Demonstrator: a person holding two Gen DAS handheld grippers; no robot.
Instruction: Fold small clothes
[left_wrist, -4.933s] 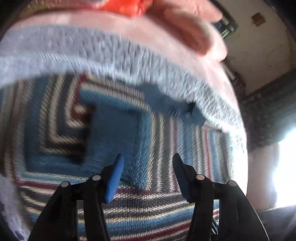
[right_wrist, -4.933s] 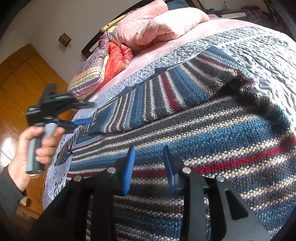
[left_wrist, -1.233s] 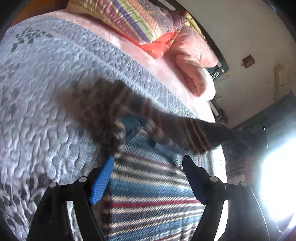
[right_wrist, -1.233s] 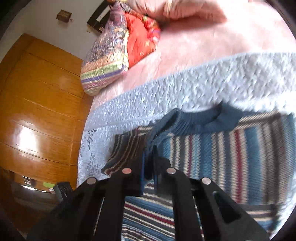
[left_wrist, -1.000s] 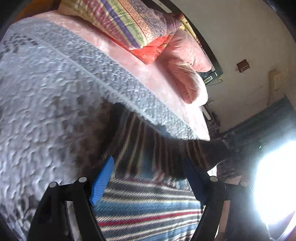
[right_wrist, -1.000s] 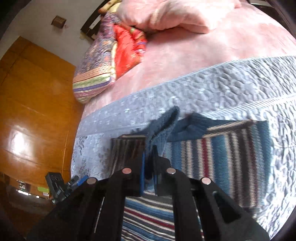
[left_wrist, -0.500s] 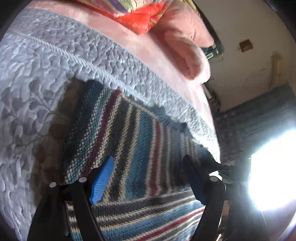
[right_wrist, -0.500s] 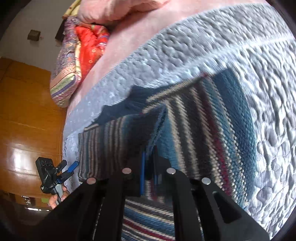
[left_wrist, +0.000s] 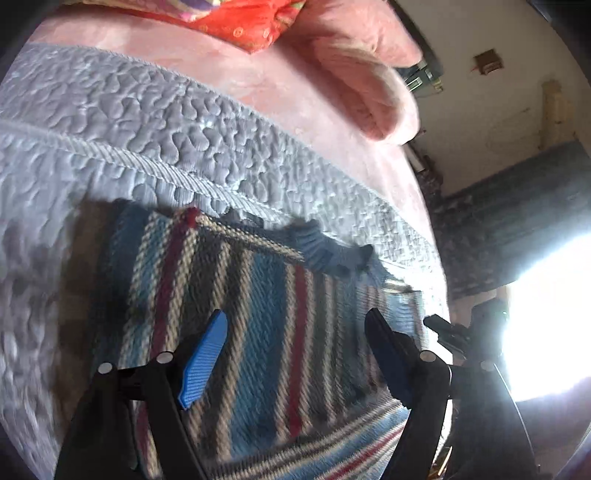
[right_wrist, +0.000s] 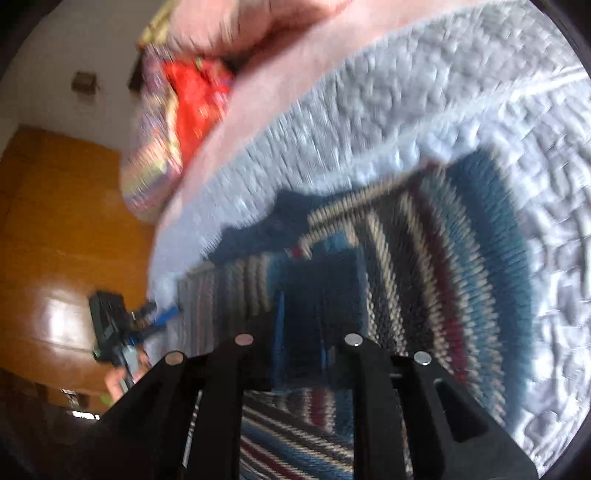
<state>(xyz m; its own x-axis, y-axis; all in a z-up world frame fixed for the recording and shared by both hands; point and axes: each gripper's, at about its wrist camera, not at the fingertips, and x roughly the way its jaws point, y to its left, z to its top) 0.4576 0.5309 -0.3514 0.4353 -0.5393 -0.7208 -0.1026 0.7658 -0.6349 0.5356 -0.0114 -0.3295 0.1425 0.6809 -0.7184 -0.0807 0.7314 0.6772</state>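
A knitted sweater (left_wrist: 258, 295) with blue, red, cream and dark stripes lies flat on the bed, its dark blue collar (left_wrist: 325, 254) toward the pillows. My left gripper (left_wrist: 295, 332) hovers open just above the sweater's body, nothing between its blue pads. In the blurred right wrist view the sweater (right_wrist: 424, 258) has a sleeve folded across it, with the dark blue cuff (right_wrist: 321, 288) just ahead of my right gripper (right_wrist: 301, 332). Its jaws stand slightly parted over the cuff. The left gripper (right_wrist: 118, 325) and a hand (right_wrist: 122, 376) show at the far left.
A grey quilted bedspread (left_wrist: 147, 129) lies under the sweater, with a pink sheet and pink pillows (left_wrist: 351, 74) beyond it. A red cushion (left_wrist: 251, 22) is at the bed's head. Wooden wardrobe doors (right_wrist: 55, 240) stand beside the bed. A glaring window (left_wrist: 546, 314) is to the right.
My right gripper carried the sleeve across the sweater's body, lowered it and parted its jaws, letting the cuff go. The left gripper stayed open and drifted over the sweater.
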